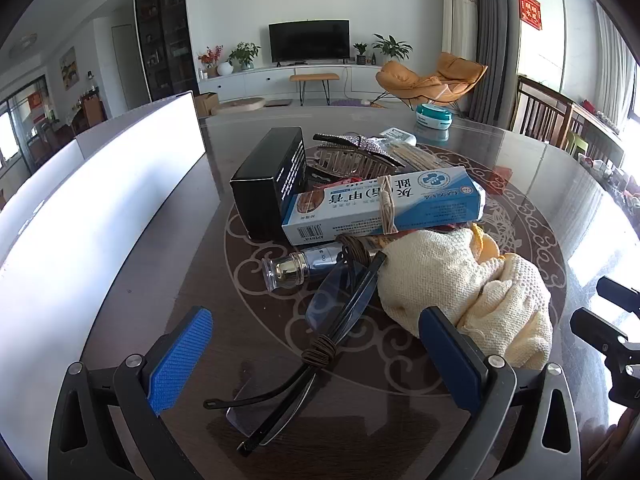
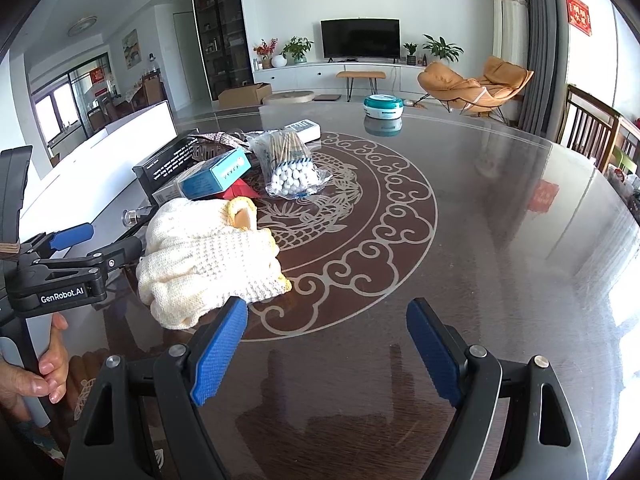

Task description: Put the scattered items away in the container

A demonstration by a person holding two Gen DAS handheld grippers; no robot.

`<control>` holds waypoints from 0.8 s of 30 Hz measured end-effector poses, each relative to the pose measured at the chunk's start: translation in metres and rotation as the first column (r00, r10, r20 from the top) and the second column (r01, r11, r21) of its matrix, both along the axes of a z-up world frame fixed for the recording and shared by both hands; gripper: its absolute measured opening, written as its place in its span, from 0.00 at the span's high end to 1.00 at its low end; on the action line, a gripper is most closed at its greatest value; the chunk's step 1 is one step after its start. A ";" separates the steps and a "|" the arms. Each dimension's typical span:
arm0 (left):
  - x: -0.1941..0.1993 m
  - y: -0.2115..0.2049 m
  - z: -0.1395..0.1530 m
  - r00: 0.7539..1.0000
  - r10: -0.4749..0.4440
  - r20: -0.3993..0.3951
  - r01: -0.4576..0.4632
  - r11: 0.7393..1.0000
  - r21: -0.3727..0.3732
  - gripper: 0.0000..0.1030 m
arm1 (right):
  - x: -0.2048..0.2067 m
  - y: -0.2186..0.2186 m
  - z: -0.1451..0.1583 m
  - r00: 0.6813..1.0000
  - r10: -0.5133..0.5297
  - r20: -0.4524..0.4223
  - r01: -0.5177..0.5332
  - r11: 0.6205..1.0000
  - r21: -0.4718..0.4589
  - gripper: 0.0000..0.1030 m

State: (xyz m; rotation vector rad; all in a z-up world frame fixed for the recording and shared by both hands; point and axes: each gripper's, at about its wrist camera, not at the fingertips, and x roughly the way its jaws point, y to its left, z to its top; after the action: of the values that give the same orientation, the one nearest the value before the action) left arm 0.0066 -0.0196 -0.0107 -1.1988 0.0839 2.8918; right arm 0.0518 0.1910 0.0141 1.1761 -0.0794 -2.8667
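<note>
Here both grippers, left gripper (image 1: pixel 316 354) and right gripper (image 2: pixel 326 350), stand spread and empty; closing on the glasses (image 1: pixel 320 320) risks dragging the knitted cloth (image 1: pixel 460 280) off the desk (image 2: pixel 500 220).

Bright daylight, window glare on glossy table (image 2: pixel 500 208), fisheye-warped edges

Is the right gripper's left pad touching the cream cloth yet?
Cannot tell. In the right wrist view the pad's tip overlaps the cream cloth's near edge, but no contact or gap shows plainly.
</note>
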 end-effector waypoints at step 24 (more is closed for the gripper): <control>-0.002 -0.011 -0.001 1.000 0.005 0.011 -0.006 0.997 0.080 0.00 | -0.006 -0.023 0.002 0.997 0.080 -0.025 -0.081 0.994 -0.078 0.19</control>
State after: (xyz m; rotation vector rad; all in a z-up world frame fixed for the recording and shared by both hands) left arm 0.0042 -0.0303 -0.0121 -1.2034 -0.0350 2.8632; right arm 0.0454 0.1684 0.0165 1.1082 -0.1395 -2.7784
